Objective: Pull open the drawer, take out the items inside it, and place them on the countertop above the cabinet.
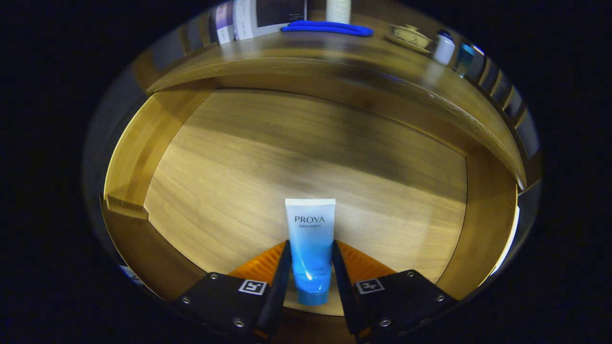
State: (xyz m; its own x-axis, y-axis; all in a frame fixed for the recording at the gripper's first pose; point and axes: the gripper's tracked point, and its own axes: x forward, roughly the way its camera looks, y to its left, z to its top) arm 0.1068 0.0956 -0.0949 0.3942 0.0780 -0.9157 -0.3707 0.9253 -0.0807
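A blue and white tube (310, 224) stands between my two fingers, its cap end toward me and its flat white end pointing away. My gripper (311, 246) is shut on the tube, with one finger pressed against each side of its lower half. Behind the tube is the bare wooden floor of the open drawer (287, 143); I cannot tell whether the tube touches it. The wooden countertop (306, 52) runs across beyond the drawer's far end.
On the countertop lie a flat blue object (330, 28), a teacup on a saucer (409, 36), a small white bottle (443, 48) and a blue bottle (464, 56). The drawer's side walls (138, 143) rise left and right.
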